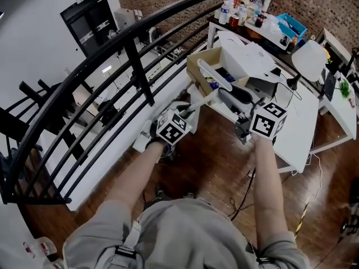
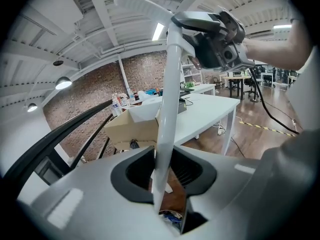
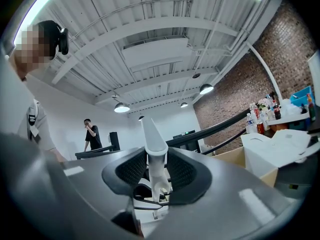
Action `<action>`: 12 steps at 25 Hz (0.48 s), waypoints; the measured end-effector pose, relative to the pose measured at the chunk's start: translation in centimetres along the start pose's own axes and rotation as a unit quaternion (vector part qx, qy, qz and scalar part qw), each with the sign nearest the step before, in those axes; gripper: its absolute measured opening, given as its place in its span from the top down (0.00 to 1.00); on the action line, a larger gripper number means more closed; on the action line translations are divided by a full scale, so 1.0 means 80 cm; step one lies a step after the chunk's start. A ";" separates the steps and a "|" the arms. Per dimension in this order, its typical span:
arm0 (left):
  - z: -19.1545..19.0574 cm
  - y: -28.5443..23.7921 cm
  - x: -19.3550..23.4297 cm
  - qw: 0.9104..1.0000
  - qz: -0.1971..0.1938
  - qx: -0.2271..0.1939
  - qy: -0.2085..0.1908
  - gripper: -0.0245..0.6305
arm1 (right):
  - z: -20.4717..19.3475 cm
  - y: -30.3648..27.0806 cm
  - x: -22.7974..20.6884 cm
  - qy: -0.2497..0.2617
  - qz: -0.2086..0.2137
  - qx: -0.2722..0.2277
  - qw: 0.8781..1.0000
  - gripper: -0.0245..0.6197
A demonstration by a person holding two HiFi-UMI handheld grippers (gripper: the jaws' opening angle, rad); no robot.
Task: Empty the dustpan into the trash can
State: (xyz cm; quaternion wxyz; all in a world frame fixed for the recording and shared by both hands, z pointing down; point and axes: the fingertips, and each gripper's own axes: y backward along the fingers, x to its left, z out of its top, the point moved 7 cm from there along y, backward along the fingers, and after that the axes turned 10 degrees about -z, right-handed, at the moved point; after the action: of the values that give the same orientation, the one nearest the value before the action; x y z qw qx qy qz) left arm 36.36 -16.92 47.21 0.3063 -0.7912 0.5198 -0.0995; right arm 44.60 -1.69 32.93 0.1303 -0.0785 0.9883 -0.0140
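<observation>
The dustpan's long white handle (image 1: 216, 77) slants up over an open cardboard box (image 1: 203, 60) at the table's left end. My left gripper (image 1: 190, 112) is shut on the handle's lower stretch (image 2: 167, 109). Blue litter (image 2: 172, 219) shows below its jaws. A white flat piece (image 1: 143, 140), seemingly the pan, hangs below that gripper. My right gripper (image 1: 235, 102) is shut on the handle higher up (image 3: 152, 149), and the tapered tip sticks out past its pads. In the left gripper view the right gripper (image 2: 220, 39) sits near the handle's top.
A black railing (image 1: 134, 55) runs diagonally on the left, close to the left gripper. The white table (image 1: 303, 128) carries a white container (image 1: 247, 58), bottles (image 1: 238, 7) and a blue bin (image 1: 291, 24). Cables lie on the wood floor (image 1: 224, 161). A person (image 3: 92, 134) stands far off.
</observation>
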 end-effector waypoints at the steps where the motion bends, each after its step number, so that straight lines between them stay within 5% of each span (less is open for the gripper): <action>1: -0.001 0.001 0.000 1.000 0.000 0.002 -0.001 0.81 | -0.001 0.000 0.001 0.000 0.000 0.001 1.000 0.77; 12: -0.011 0.032 0.004 1.000 0.019 0.010 -0.009 0.81 | 0.000 -0.009 0.026 0.005 0.019 -0.004 1.000 0.77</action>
State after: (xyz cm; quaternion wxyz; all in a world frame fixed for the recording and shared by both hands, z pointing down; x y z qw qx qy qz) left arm 34.11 -18.24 46.32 0.3209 -0.7789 0.5308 -0.0923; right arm 42.73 -2.72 32.43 0.1256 -0.0605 0.9902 -0.0082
